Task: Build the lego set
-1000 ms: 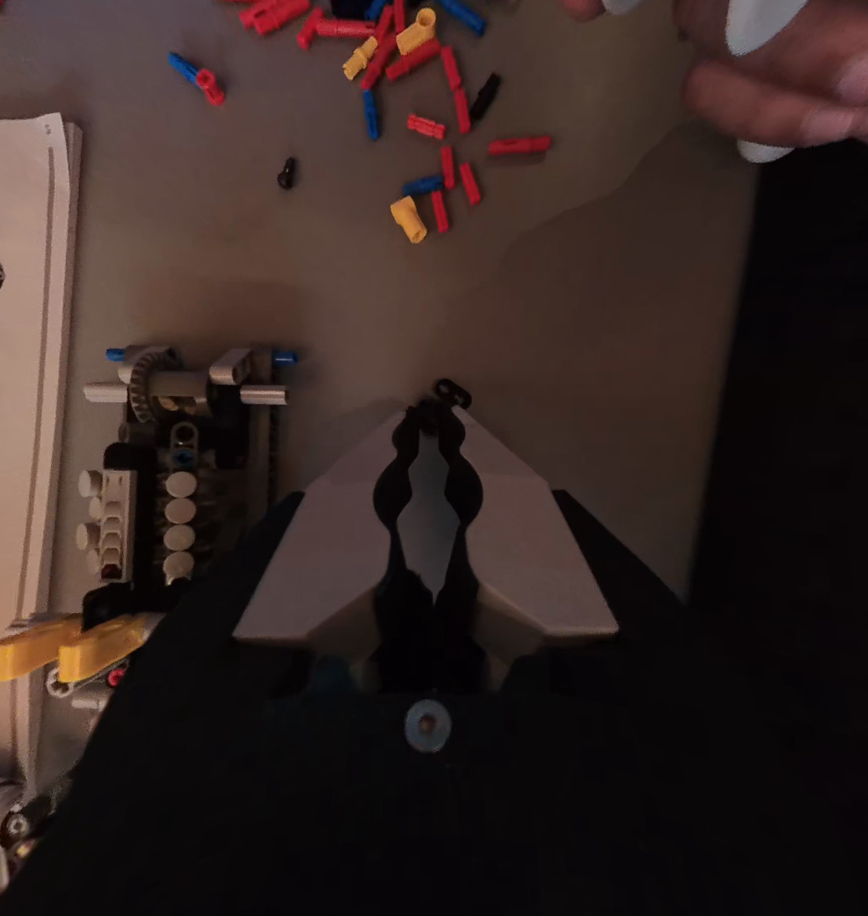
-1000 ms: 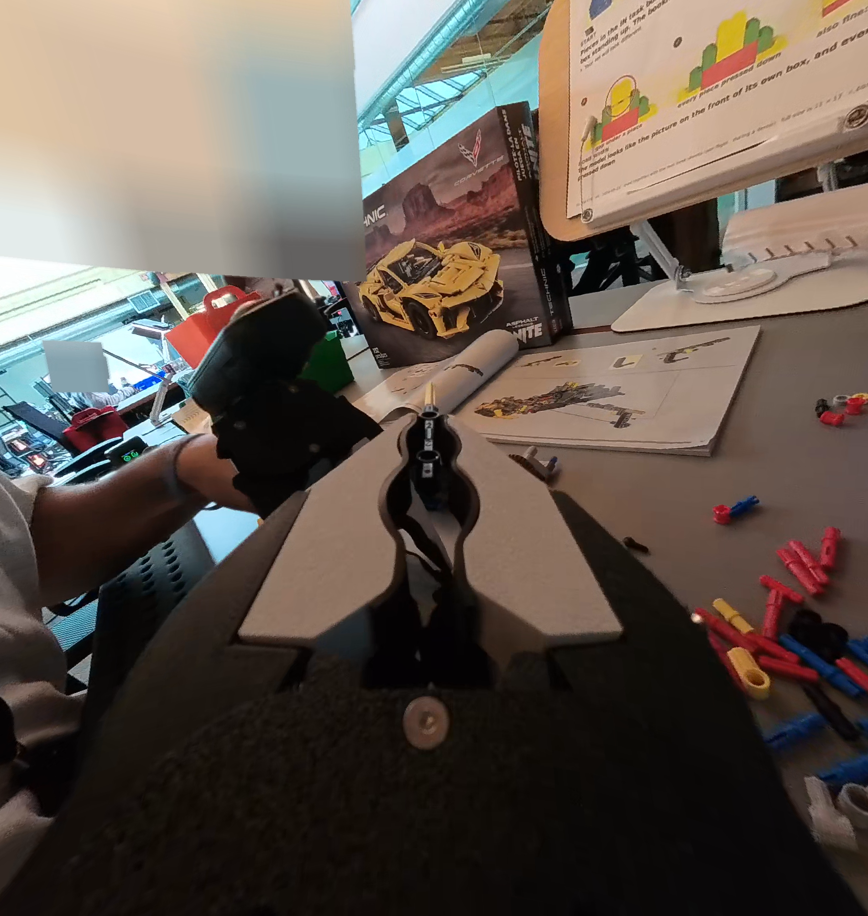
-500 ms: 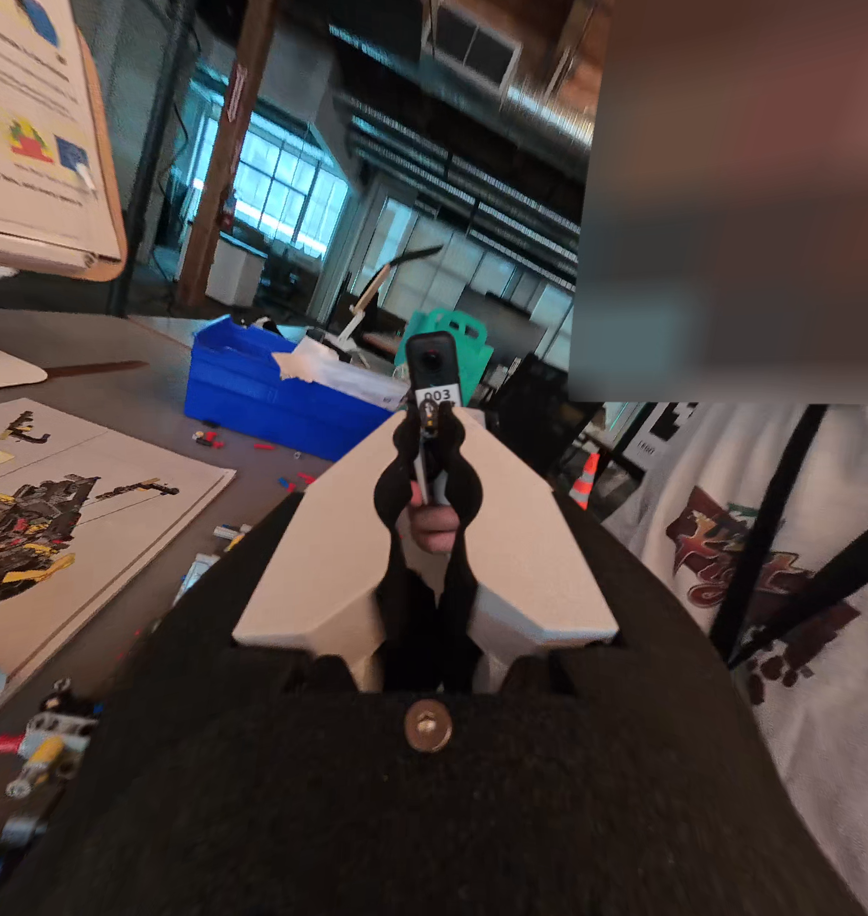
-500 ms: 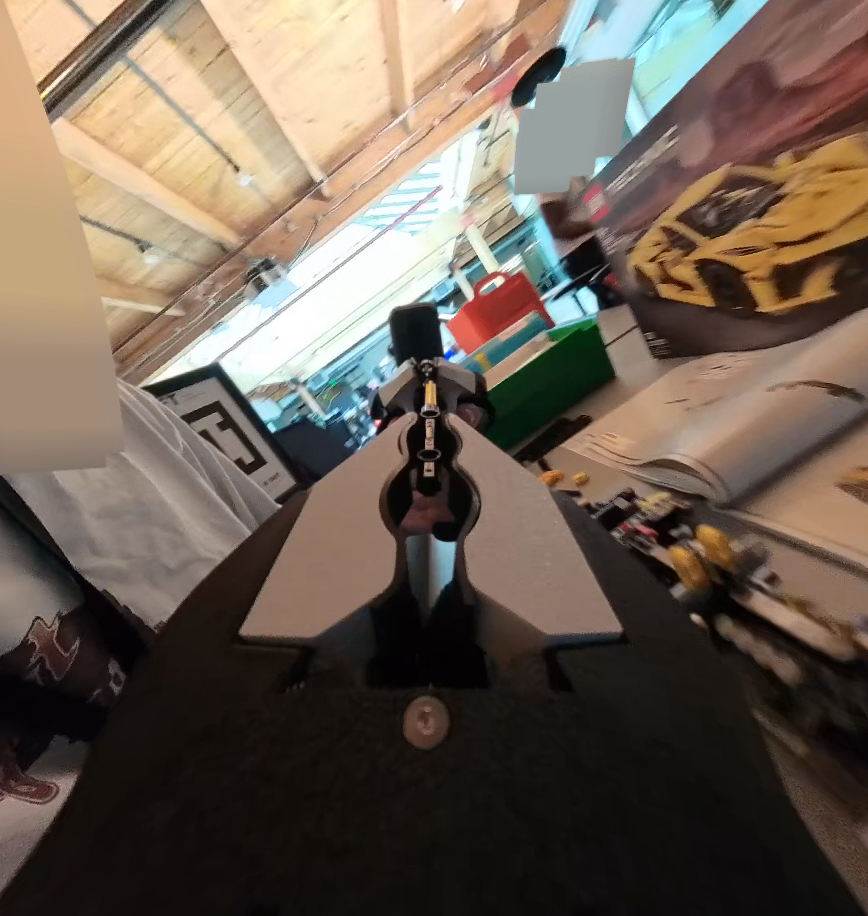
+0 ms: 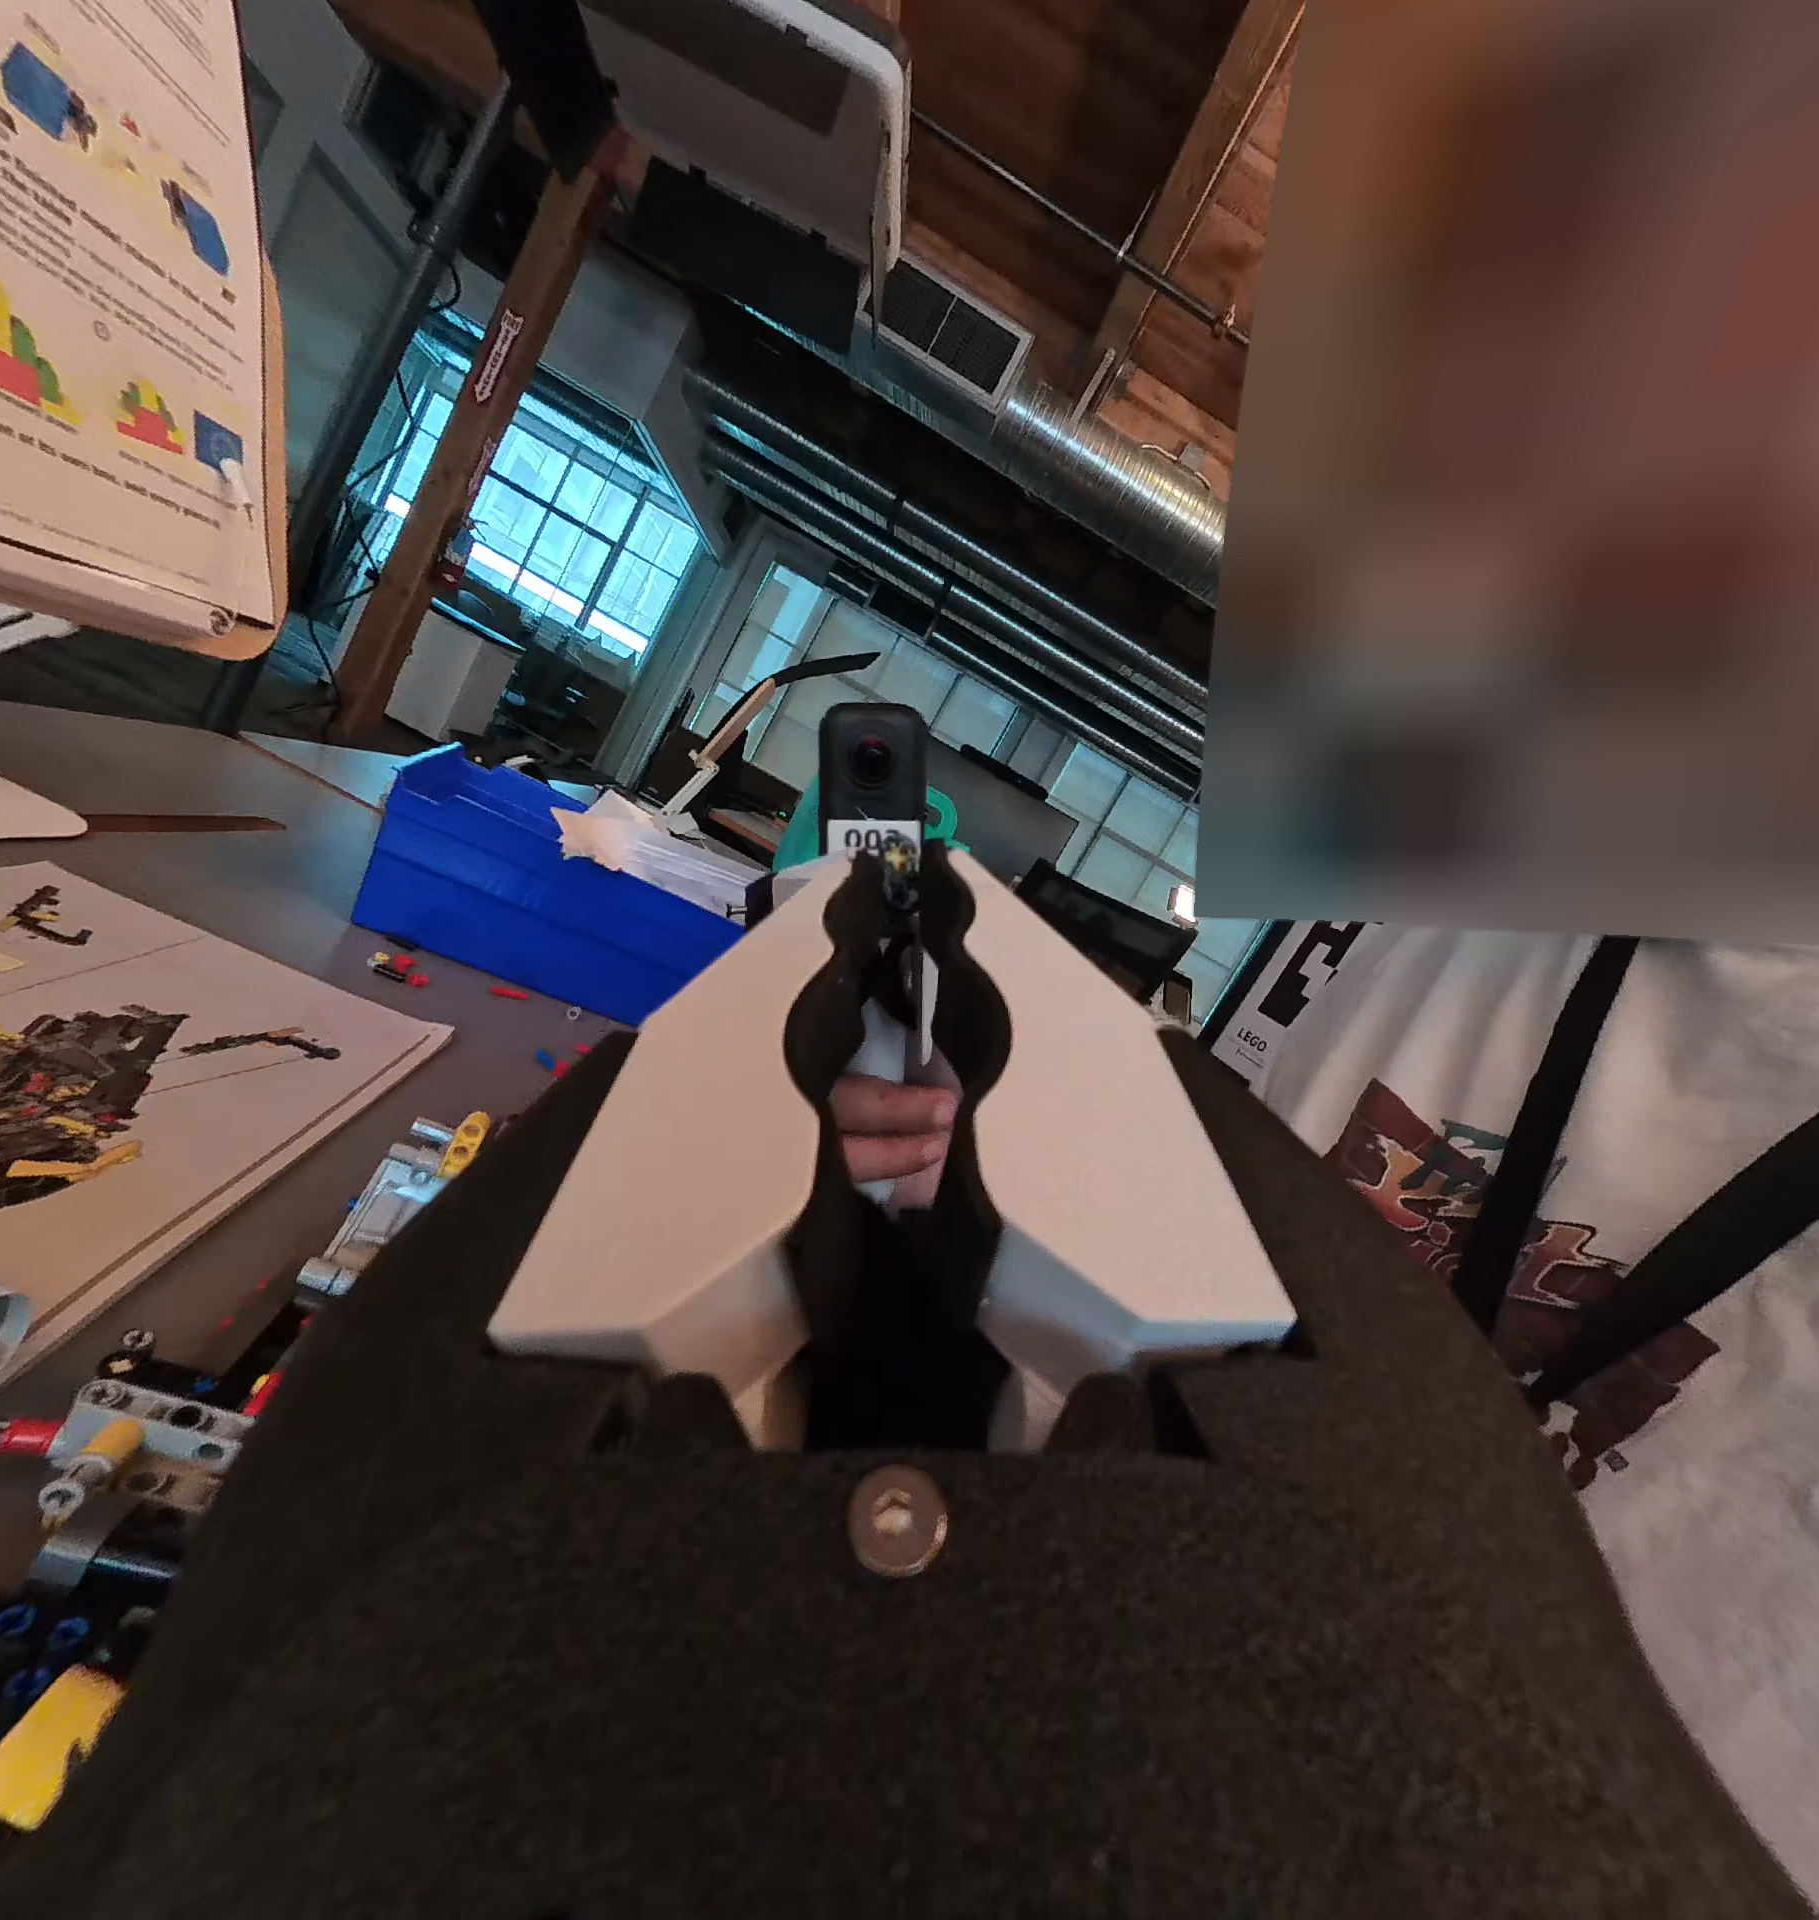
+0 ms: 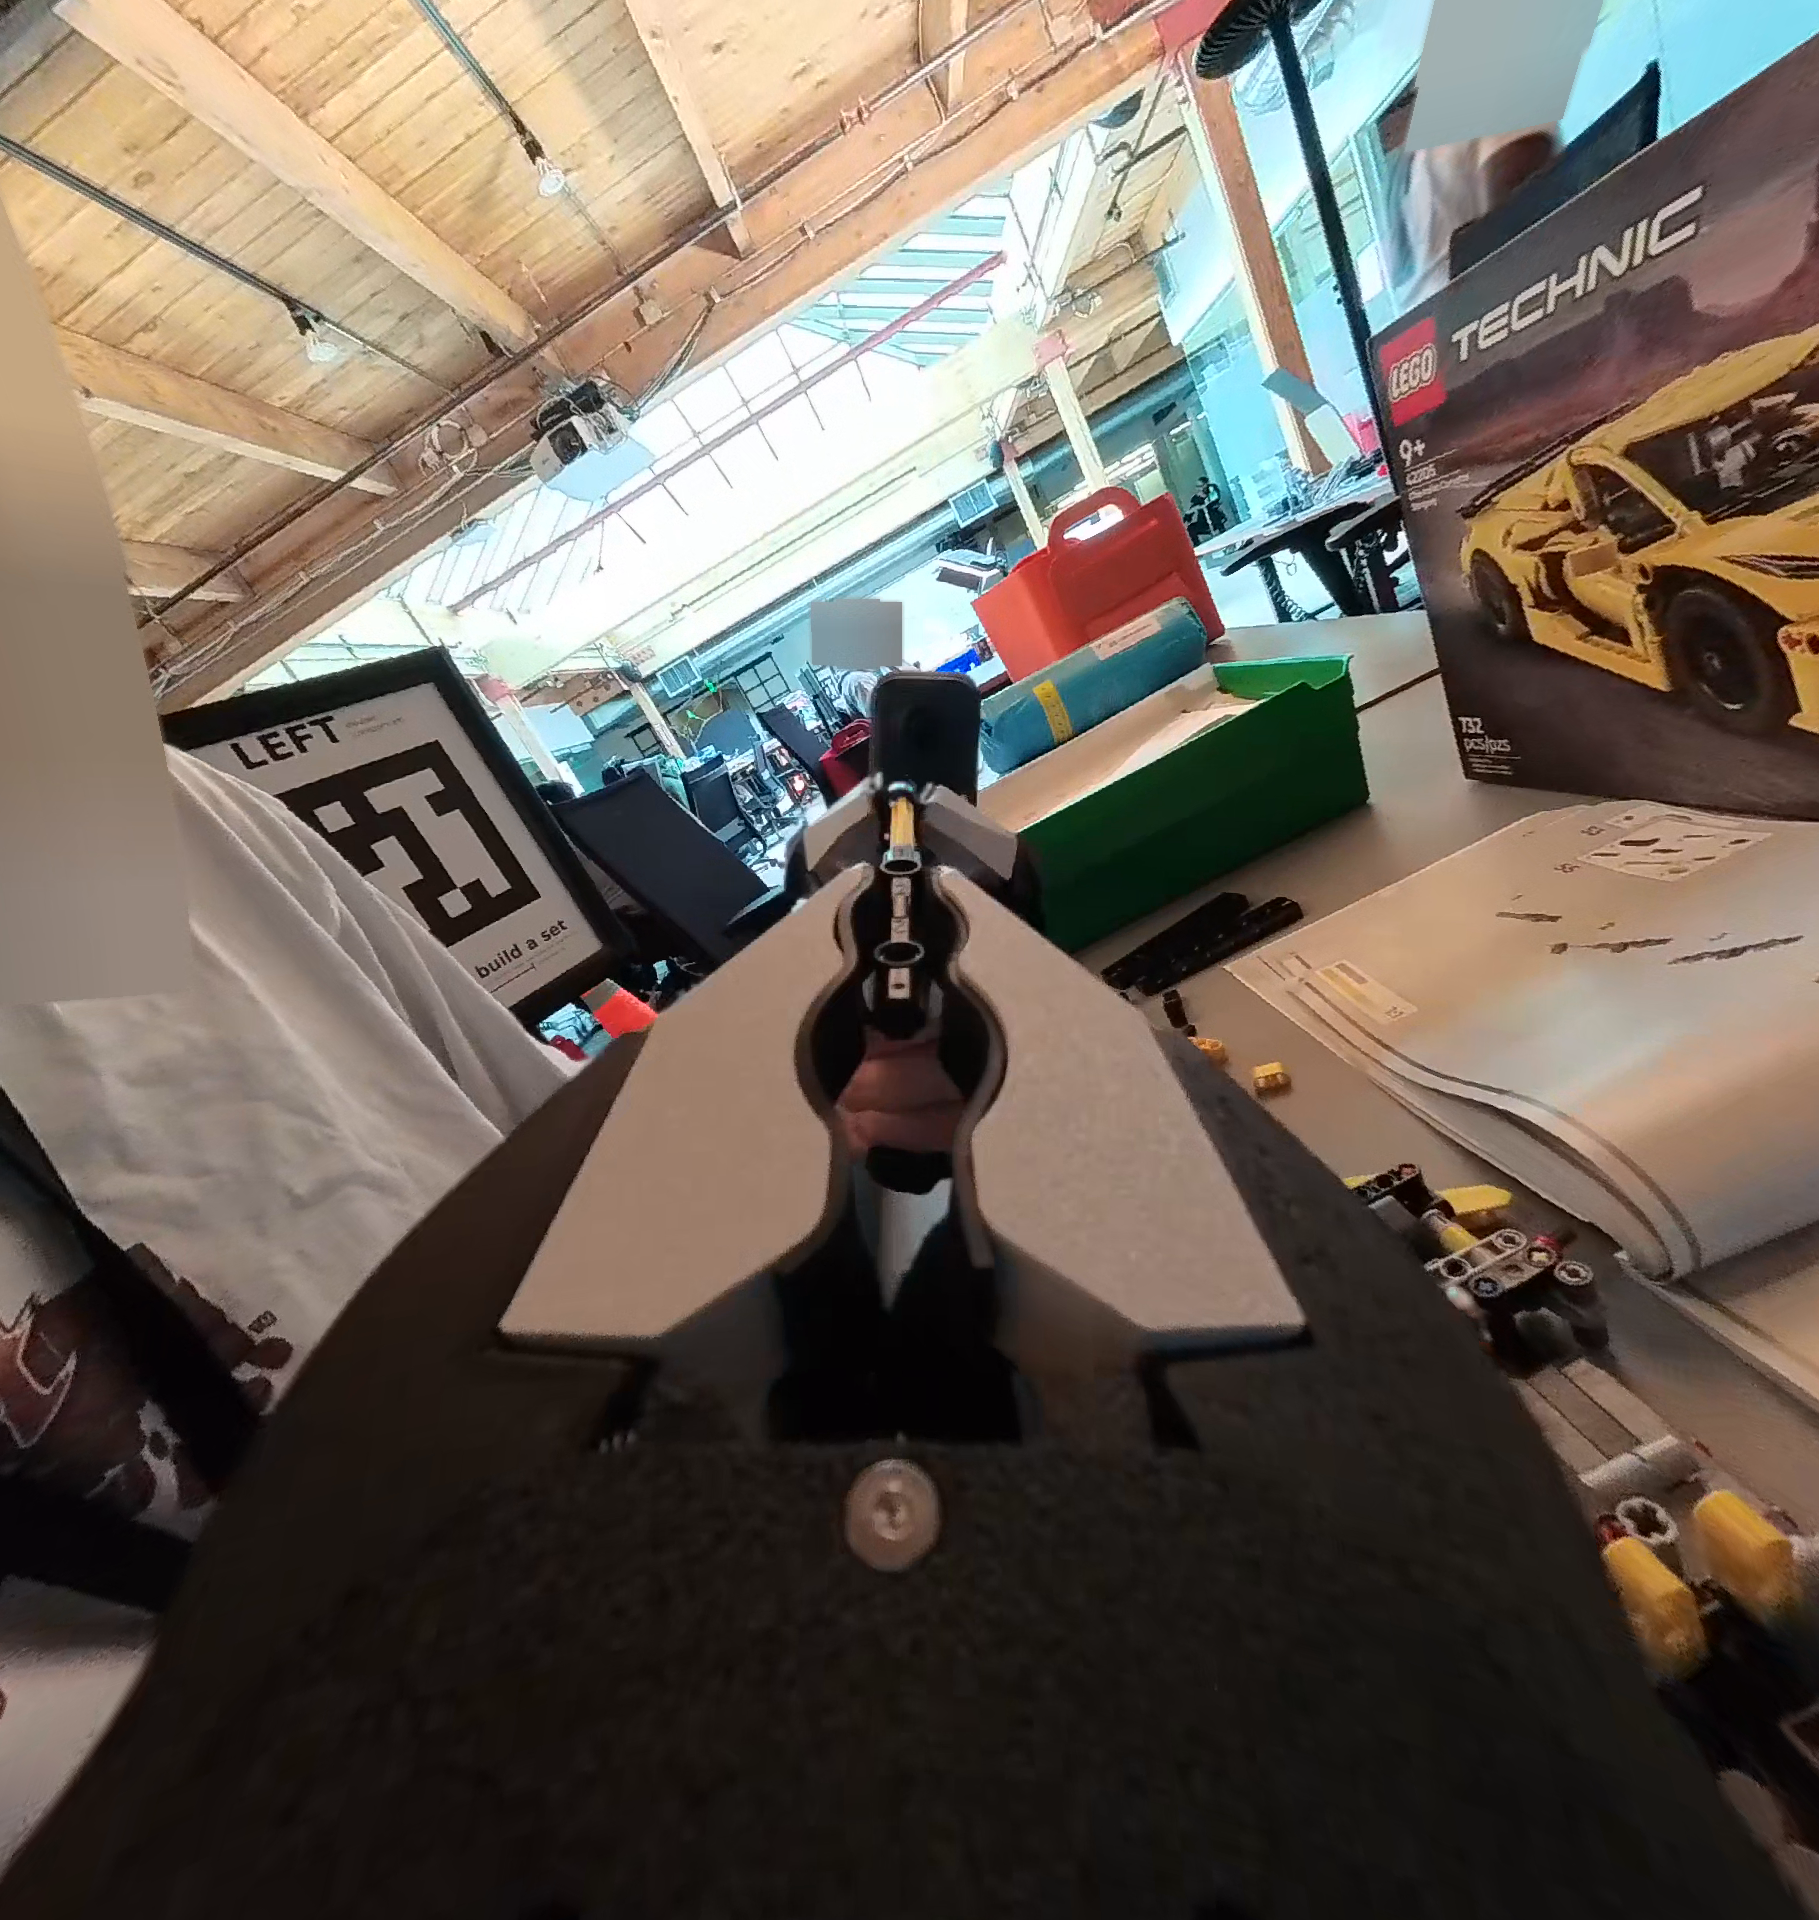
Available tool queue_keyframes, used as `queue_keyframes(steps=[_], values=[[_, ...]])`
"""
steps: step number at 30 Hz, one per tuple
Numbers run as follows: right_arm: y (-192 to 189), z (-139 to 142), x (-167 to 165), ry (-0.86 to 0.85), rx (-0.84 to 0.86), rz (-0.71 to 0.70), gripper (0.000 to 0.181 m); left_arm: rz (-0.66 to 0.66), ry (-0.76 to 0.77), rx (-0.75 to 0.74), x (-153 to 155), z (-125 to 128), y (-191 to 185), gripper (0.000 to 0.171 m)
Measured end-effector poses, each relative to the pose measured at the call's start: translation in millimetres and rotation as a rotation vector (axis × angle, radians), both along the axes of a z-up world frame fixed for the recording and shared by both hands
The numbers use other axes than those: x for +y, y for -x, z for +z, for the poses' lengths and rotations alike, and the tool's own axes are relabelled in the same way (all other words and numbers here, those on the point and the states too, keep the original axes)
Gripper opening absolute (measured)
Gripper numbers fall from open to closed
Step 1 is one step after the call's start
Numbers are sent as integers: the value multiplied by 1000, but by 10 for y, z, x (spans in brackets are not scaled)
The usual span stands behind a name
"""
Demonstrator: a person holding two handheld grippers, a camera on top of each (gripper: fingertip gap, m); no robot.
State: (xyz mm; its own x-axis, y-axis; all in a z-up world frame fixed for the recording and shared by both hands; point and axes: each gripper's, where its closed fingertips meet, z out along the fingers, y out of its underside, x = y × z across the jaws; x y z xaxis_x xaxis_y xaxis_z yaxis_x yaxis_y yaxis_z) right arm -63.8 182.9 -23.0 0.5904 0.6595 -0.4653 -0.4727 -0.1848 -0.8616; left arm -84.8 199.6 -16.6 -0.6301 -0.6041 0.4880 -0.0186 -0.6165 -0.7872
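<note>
Both grippers are raised above the table and point at each other, tip to tip. My left gripper [image 5: 900, 871] is shut on a small black Lego piece [image 5: 897, 883] at its tips. My right gripper [image 6: 900, 878] is shut on a black Lego connector [image 6: 899, 951] with a yellow axle [image 6: 900, 828] sticking out forward. The axle's end meets the tips of the left gripper [image 6: 920, 831]. The right gripper's camera [image 5: 872, 758] shows just beyond my left tips. The partly built model [image 5: 126, 1439] lies on the table, also in the right wrist view [image 6: 1487, 1262].
The open instruction booklet [image 5: 178, 1049] [image 6: 1570, 997] lies on the table. A blue bin [image 5: 531, 894], a green bin [image 6: 1196, 805], a red bag [image 6: 1092, 582] and the set's box [image 6: 1663, 499] stand behind. The person's white shirt [image 5: 1663, 1299] is close by. My two grippers' fingertips are within a few centimetres of each other. Left tips and right tips are each some 20 cm from the partly built model [image 5: 126, 1439].
My left gripper has swung up from the table with its black piece. Both grippers have turned to face each other and the tips have come together.
</note>
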Motion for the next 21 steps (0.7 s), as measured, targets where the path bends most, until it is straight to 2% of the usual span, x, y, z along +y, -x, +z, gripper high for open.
queue_keyframes(steps=[6,21], values=[[-25,-89,5,-6,-99,-29,5,-50,21,64,12,-109,-24,4],[-50,-163,45,12,-39,-17,6,-38,45,76,59,-186,-55,5]])
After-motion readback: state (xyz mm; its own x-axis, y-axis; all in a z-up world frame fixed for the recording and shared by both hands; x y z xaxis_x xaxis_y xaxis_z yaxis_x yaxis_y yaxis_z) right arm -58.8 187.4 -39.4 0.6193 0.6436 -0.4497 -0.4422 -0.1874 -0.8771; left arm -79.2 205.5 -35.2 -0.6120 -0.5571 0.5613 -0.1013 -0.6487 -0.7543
